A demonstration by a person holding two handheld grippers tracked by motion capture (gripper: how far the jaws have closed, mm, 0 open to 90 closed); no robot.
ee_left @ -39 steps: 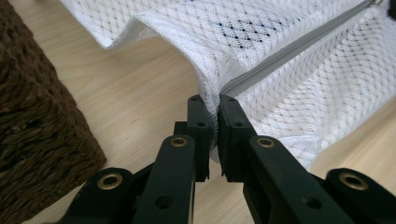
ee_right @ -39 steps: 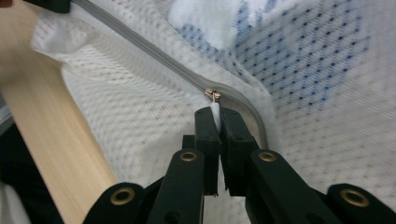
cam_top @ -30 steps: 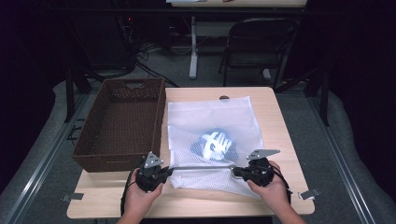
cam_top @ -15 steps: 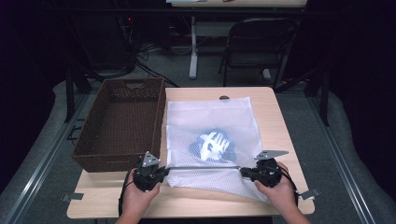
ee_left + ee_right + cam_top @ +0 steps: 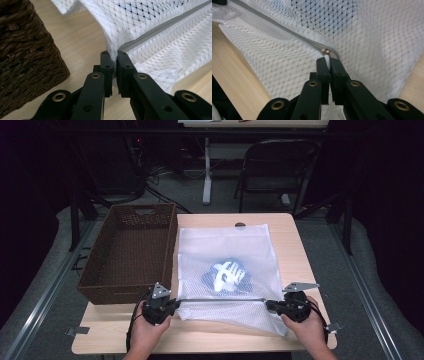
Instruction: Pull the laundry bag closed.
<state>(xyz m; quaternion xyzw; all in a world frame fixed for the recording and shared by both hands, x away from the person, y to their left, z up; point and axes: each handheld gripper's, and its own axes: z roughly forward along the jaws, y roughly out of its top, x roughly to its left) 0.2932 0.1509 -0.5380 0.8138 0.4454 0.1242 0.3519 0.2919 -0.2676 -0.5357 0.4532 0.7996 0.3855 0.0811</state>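
Observation:
A white mesh laundry bag [image 5: 225, 245] lies flat on the wooden table [image 5: 295, 240], with a blue and white garment [image 5: 227, 275] inside it. Its grey zipper [image 5: 222, 299] runs taut along the near edge between my two grippers. My left gripper [image 5: 174, 304] [image 5: 113, 53] is shut on the bag's fabric at the zipper's left end. My right gripper [image 5: 270, 305] [image 5: 327, 60] is shut on the white pull tab [image 5: 327, 58] just behind the metal slider [image 5: 325, 50], close to the bag's right corner.
A brown woven basket [image 5: 95, 270] [image 5: 22, 50] stands at the table's left, right beside my left gripper. A folding chair [image 5: 277, 167] and a desk leg [image 5: 206, 172] stand beyond the far edge. Bare wood shows along the near edge and the right side.
My right gripper has moved to the right along the bag's near edge with the pull tab, and the zipper line is longer. The left gripper has stayed in place.

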